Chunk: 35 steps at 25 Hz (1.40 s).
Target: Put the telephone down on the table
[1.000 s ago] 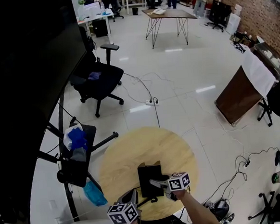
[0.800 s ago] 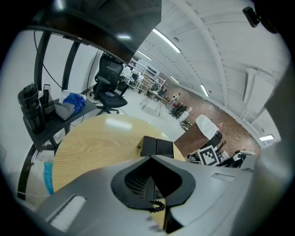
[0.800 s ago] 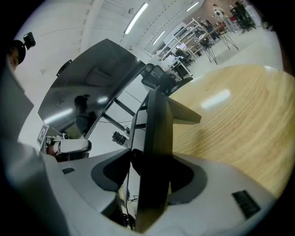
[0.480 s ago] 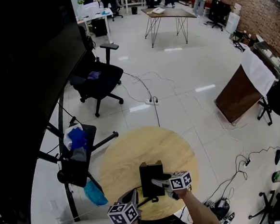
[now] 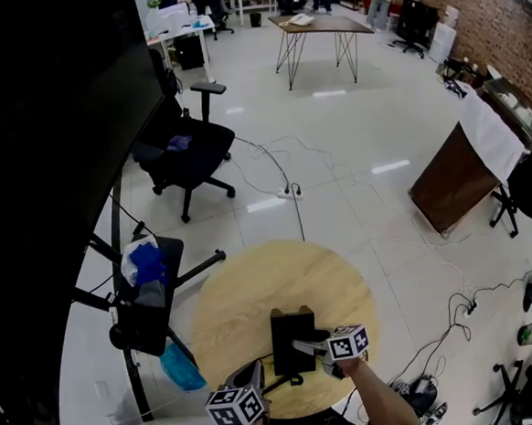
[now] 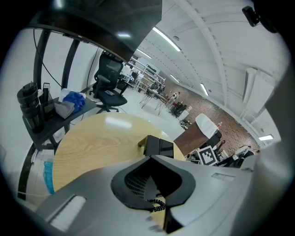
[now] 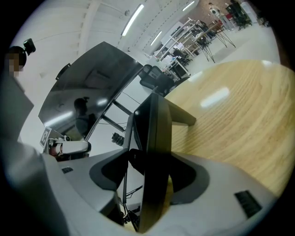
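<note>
Head view looks steeply down on a round wooden table (image 5: 245, 291) with the black telephone (image 5: 293, 341) on its near half, its far end towards the table's middle. The right gripper (image 5: 306, 347) reaches in from the telephone's right side at its near end, and its marker cube sits just right of the phone. In the right gripper view the telephone (image 7: 154, 133) stands as a dark slab running straight between the jaws. The jaws have just been opening, and a strip of background shows between the slab and the left-hand jaw, so they are spread around it rather than pinching it. The left gripper (image 5: 247, 378) hangs at the table's near edge, apart from the phone. Its own view shows the jaw tips together, the telephone (image 6: 159, 146) ahead of them on the wood, and a coiled cord (image 6: 158, 207) beneath
</note>
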### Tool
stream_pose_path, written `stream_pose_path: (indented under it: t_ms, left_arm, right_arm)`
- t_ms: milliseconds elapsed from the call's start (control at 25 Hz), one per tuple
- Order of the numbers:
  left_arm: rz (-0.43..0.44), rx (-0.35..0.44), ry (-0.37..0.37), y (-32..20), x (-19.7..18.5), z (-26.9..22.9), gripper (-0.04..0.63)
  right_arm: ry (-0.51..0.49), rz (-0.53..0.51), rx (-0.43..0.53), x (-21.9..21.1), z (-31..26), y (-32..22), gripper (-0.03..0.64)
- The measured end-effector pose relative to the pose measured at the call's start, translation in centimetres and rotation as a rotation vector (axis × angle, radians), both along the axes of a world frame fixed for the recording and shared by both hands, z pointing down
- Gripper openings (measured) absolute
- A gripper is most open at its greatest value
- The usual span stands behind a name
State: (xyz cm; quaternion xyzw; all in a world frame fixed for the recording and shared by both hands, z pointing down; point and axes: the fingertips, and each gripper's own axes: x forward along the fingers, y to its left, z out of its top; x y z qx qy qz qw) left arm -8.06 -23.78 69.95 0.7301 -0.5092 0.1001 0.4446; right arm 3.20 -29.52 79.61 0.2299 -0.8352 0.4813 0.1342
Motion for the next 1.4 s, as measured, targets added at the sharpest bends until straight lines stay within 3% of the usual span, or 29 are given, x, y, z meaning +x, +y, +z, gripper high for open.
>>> stream_pose_path:
  t_ms: [360,480,720,760,880,960,1000,1040,1160,1400]
  left_arm:
    - [0.0,0.003,-0.004,-0.3,-0.1,0.0,-0.015]
    - [0.002,0.014,-0.006,-0.5,-0.3,-0.3,-0.015]
    - [0.003,0.054,-0.001,-1.0,-1.2,-1.3,-0.015]
    - [0.002,0.065,-0.002,-1.1,-1.5,-1.6,-0.015]
    - [-0.006,0.111,-0.006,-1.5,-2.6,-3.0,-0.015]
    - [-0.01,0.14,-0.003,-1.5,-3.3,-3.9,-0.015]
    - [-0.011,0.153,0.0,-1.4,-3.6,-4.4,-0.015]
    - [-0.012,0.165,0.003,-1.3,-3.7,-4.8,-0.015]
    - [0.002,0.201,0.011,-0.6,-3.6,-6.1,-0.015]
    - [0.02,0.249,0.04,2.0,-2.2,-7.9,-0.015]
  right_arm:
    - [0.108,0.044,0.046,0.4,-0.2,-0.5,0.31]
    - [0.097,0.118,0.021,1.6,-1.8,-0.9,0.42]
    - [0.115,0.292,0.098,7.2,-6.3,-1.1,0.418]
    - [0.087,0.339,0.123,8.1,-7.6,-1.3,0.409]
    - [0.018,0.492,0.216,11.2,-12.3,-1.7,0.26]
    - [0.028,0.56,0.288,12.7,-15.3,-1.1,0.137]
    - [0.04,0.581,0.32,13.1,-16.6,-0.7,0.125]
    - [0.046,0.597,0.346,13.3,-18.0,-0.1,0.066]
    - [0.022,0.636,0.384,13.1,-21.4,1.8,0.006]
    - [-0.001,0.596,0.426,9.5,-24.8,5.1,0.005]
